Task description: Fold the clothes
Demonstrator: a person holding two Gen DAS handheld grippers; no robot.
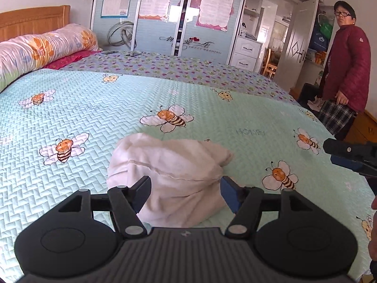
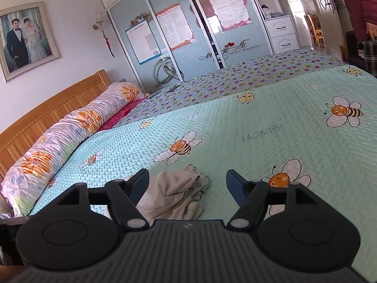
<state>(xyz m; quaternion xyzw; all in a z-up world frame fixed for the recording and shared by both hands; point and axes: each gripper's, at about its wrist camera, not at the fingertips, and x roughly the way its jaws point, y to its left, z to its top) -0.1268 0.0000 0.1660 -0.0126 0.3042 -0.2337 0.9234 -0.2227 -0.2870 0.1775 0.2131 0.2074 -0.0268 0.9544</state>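
A crumpled white garment [image 1: 174, 172] lies on the mint bee-print bedspread [image 1: 99, 108] near the bed's front edge. My left gripper [image 1: 186, 189] is open just in front of it, one finger on each side of the heap's near end, nothing pinched. The right wrist view shows the same white garment [image 2: 179, 193] bunched, with a printed waistband showing. My right gripper [image 2: 187, 185] is open too, the cloth lying by its left finger. The right gripper [image 1: 351, 155] also shows at the right edge of the left wrist view, to the right of the garment.
A rolled floral quilt [image 2: 68, 132] lies along the wooden headboard [image 2: 47, 115]. A purple heart-print sheet [image 1: 179, 68] covers the far half of the bed. A person in a red jacket [image 1: 346, 66] stands at the bed's far right corner. Sliding wardrobe doors [image 1: 165, 14] are behind.
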